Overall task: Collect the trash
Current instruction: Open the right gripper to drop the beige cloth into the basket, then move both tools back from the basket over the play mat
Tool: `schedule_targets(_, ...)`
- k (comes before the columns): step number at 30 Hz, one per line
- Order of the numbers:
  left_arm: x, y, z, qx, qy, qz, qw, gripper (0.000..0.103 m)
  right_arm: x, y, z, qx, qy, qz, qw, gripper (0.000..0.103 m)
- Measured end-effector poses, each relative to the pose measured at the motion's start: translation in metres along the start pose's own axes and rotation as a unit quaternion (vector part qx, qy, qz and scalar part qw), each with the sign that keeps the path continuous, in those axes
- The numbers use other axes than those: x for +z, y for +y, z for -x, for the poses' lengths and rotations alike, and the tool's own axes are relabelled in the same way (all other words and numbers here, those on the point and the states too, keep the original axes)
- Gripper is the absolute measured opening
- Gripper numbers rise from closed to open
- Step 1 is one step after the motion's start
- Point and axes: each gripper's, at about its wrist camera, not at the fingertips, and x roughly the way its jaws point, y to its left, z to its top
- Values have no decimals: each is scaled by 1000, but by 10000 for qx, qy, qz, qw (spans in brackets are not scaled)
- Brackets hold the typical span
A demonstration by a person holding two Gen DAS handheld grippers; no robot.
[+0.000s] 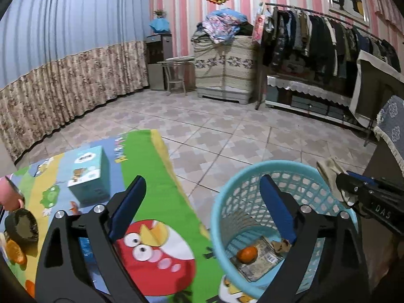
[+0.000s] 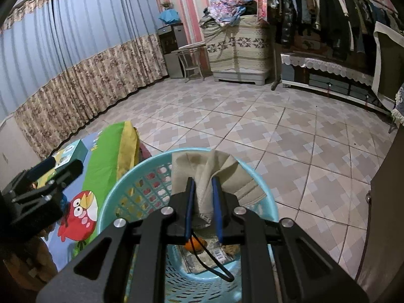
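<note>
L gripper (image 1: 202, 202) spread wide, nothing btwn fingers, over cartoon mat (image 1: 154, 166) edge & blue mesh basket (image 1: 227, 202) | basket holds orange (image 1: 247, 255), wrappers | R gripper (image 2: 203, 202) pinching beige cloth (image 2: 209, 171) just above basket rim, cloth draped over far rim

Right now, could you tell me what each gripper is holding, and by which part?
The right gripper pinches the beige cloth at its bunched middle; the left gripper is open, empty.
</note>
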Motion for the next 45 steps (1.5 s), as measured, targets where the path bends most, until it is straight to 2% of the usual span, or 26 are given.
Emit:
schedule_targets(5,-1,13,5,174,-76,-18,9998,93,-2,15,-7,33,74,72,9999,16)
schedule_targets(10,-4,24,10,265,-123,24,9996,95,-2,21,-15,49,188,98,9998,21)
schedule_targets(11,-4,27,11,271,-120,48,9995,96,-3,22,-15,56,201,100,9997,25)
schedule_targets(13,-6,30,12,285,-115,82,9995,96,-4,24,-18,41,243,101,9996,47)
schedule_targets(21,-8,43,22,392,-185,158,9989,97,-3,22,-16,-133,169,69,9997,85)
schedule_targets(22,-8,44,24,406,-190,153,9989,97,-3,22,-14,-159,124,59,9998,87)
schedule_targets(27,-11,53,33,488,-205,191,9984,97,0,22,-9,-193,52,22,9998,88)
schedule_targets(30,-13,60,40,515,-227,269,9981,97,1,24,-4,-237,-42,43,9997,95)
schedule_targets(35,-18,76,56,641,-266,321,9971,97,5,32,6,-211,-191,97,9995,95)
schedule_targets(41,-25,104,78,780,-305,521,9951,97,6,50,20,-77,-350,143,9993,95)
schedule_targets(45,-30,128,95,936,-324,611,9932,97,4,73,32,-47,-515,408,9978,96)
